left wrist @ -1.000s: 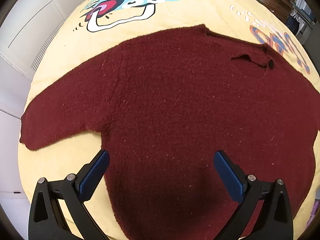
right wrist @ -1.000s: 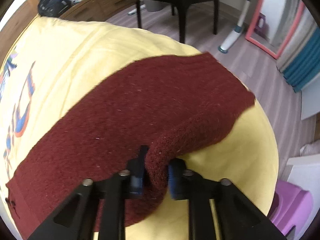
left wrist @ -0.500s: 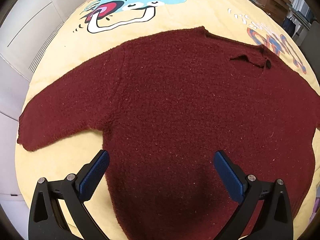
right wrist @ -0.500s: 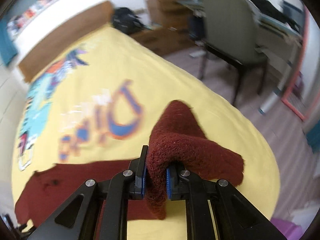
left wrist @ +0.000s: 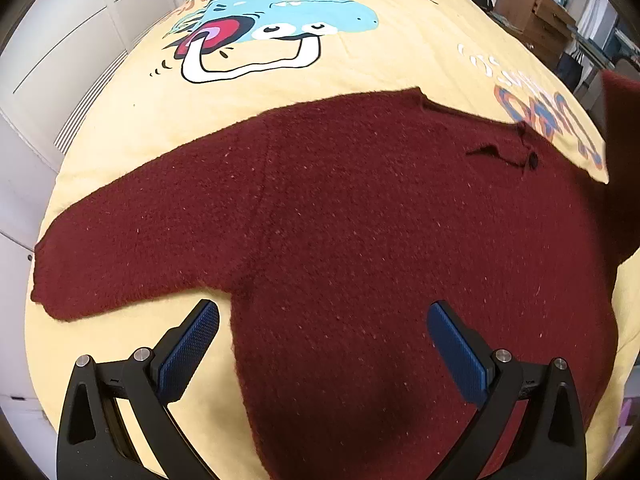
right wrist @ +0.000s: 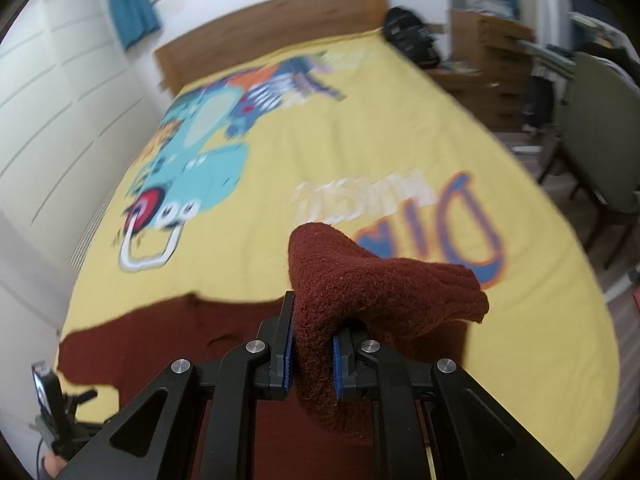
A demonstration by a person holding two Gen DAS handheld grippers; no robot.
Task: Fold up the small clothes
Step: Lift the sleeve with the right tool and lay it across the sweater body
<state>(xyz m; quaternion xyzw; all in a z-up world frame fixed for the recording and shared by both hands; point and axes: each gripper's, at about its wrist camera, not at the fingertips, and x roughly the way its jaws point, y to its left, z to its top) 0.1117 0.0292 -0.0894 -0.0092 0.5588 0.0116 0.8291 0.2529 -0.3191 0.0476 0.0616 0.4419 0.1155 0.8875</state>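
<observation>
A dark red knit sweater [left wrist: 360,240] lies flat on a yellow printed bedspread [left wrist: 360,64], its left sleeve [left wrist: 120,252] stretched out to the left. My left gripper [left wrist: 324,344] is open and empty, hovering over the sweater's lower body. My right gripper [right wrist: 312,344] is shut on the sweater's right sleeve [right wrist: 360,284], lifted above the bed with the cuff end drooping to the right. The rest of the sweater [right wrist: 160,340] shows below it. The raised sleeve also shows at the right edge of the left wrist view [left wrist: 620,120].
White wardrobe doors [left wrist: 48,60] stand along the bed's left side. A wooden headboard [right wrist: 260,36] is at the far end. A chair [right wrist: 600,128], drawers [right wrist: 488,40] and a black bag [right wrist: 412,36] stand to the right of the bed.
My right gripper has lifted the right sleeve off the bed edge and swung it up and round over the sweater. My left gripper has stayed open over the hem.
</observation>
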